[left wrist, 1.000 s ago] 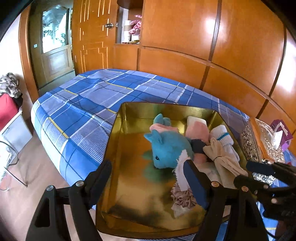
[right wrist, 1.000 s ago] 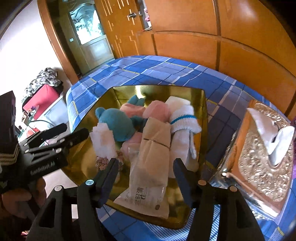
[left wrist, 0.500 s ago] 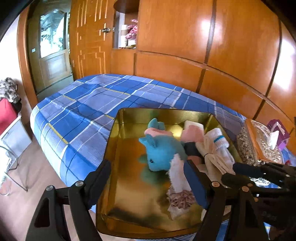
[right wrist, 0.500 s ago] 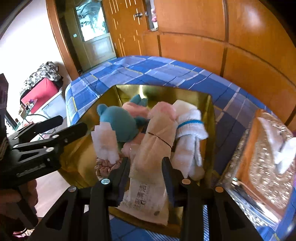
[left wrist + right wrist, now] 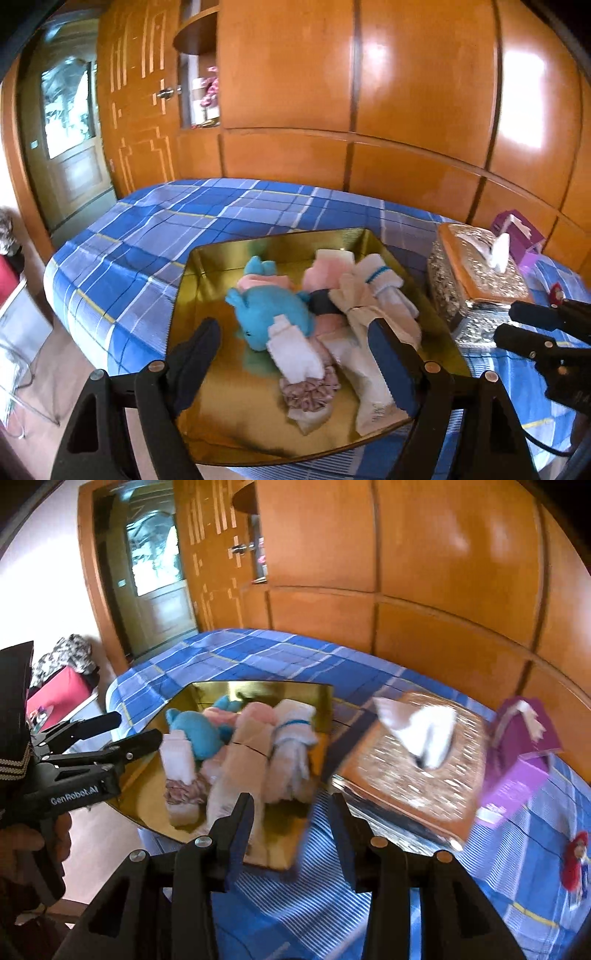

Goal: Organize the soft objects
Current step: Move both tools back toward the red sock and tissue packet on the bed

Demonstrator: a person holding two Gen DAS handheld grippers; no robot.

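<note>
The blue plaid bed (image 5: 155, 236) fills the floor of both views, its near edge cut off by the gripper frames. On it sits the gold tray (image 5: 207, 273), near rim hidden behind the left gripper (image 5: 295, 354), whose jaws stand wide with nothing between them. Beside the tray is the ornate tissue box (image 5: 476, 284), and in the right wrist view it is smeared by motion blur, as is the purple box (image 5: 517, 753) next to it. Compared with a second ago, both cameras sit higher and farther back, and the right one has swung toward the tissue box. The right gripper (image 5: 291, 830) was pinched round the long cream packet (image 5: 365, 354) half a second back; now its jaws have just been opening, clear of it, nothing held. That packet lies in the tray's right half, long axis running from the near rim toward the far wall, across the white socks (image 5: 388, 291). The blue plush (image 5: 273, 314) faces the near-left; the scrunchie (image 5: 310, 391) below it is hard to make out.
</note>
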